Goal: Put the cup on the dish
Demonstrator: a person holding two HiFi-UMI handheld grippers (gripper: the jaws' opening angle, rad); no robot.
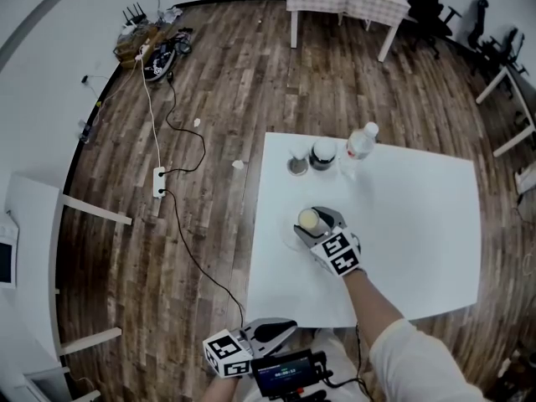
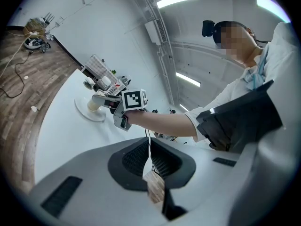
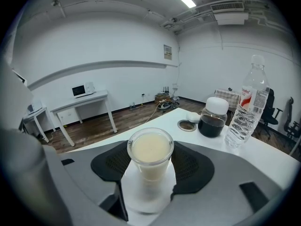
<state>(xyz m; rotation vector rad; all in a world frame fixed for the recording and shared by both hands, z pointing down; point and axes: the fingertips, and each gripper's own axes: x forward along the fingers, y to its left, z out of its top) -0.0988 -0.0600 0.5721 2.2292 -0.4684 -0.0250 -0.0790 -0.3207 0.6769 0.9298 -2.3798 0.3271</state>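
Note:
A clear cup (image 1: 308, 219) of cream-coloured liquid stands upright on a white dish (image 1: 289, 237) near the left side of the white table (image 1: 419, 224). My right gripper (image 1: 316, 222) reaches it from the near side, its pads against the cup's two sides. In the right gripper view the cup (image 3: 150, 154) fills the gap between the dark pads, with the dish (image 3: 148, 199) under it. My left gripper (image 1: 289, 327) hangs off the table's near edge, jaws together with nothing in them. The left gripper view shows the cup (image 2: 94, 103), dish (image 2: 87, 115) and right gripper (image 2: 101, 100) from the side.
At the table's far side stand a jar of dark liquid with a white lid (image 1: 323, 154), a clear water bottle (image 1: 362, 141) and a small round lid (image 1: 298, 167). Cables and a power strip (image 1: 159, 181) lie on the wooden floor to the left.

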